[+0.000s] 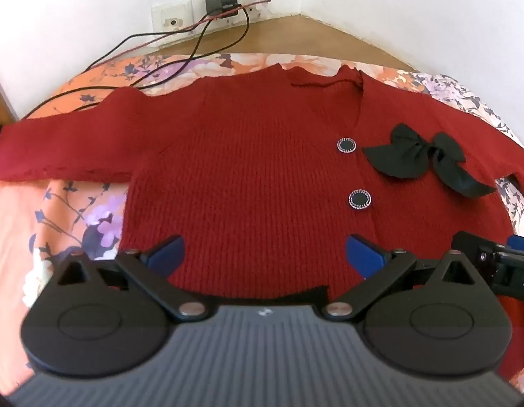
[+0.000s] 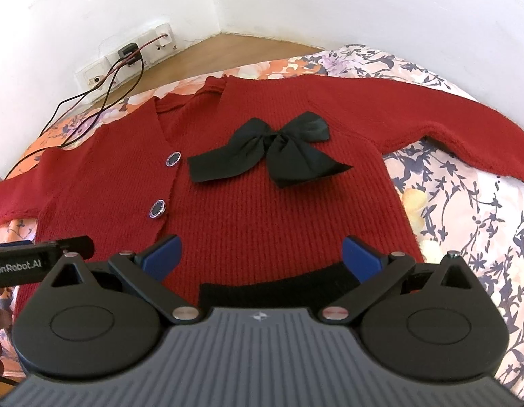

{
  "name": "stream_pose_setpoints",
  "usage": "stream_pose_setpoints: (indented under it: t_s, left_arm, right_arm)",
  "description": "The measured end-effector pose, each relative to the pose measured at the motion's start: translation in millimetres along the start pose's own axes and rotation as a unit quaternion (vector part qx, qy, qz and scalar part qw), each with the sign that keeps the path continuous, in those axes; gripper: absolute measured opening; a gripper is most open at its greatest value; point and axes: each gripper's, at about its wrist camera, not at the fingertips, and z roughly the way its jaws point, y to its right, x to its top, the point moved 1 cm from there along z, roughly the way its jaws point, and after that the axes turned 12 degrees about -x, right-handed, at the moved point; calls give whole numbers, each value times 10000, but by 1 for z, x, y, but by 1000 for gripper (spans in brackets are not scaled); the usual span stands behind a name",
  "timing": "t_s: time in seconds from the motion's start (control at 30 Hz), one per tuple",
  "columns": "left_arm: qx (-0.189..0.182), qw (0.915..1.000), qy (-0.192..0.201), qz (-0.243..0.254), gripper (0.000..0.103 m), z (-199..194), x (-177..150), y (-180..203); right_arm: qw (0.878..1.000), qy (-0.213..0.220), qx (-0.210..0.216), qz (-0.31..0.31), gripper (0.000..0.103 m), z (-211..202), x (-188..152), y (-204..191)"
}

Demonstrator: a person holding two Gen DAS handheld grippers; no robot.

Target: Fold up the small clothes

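Left wrist view: red cardigan [image 1: 248,176] lies flat, sleeves stretching sideways; both spread claws [image 1: 264,254] [image 2: 260,252] hover over its lower hem.

Cardigan [image 1: 245,169]: lies flat on the bedsheet [image 1: 58,210], front up, neckline toward the wall, both sleeves spread outward to the sides. Bow [image 2: 272,149]: on the cardigan's chest, right of the button line. Two buttons [image 2: 173,158] [image 2: 157,209]: one behind the other, left of the bow. Left gripper [image 1: 264,254] and right gripper [image 2: 260,254]: side by side over the cardigan's near hem. Socket strip [image 1: 211,10]: on the wall behind the cardigan; cables [image 1: 167,54] run from it onto the sheet beside the left sleeve.
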Motion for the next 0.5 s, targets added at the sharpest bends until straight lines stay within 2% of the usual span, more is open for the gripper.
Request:
stream_pose_setpoints:
  t_s: [0.5]
  left_arm:
    - [53, 10000, -13, -13, 103, 0, -4, 3]
  right_arm:
    - [10000, -44, 68, -50, 103, 1, -1, -1]
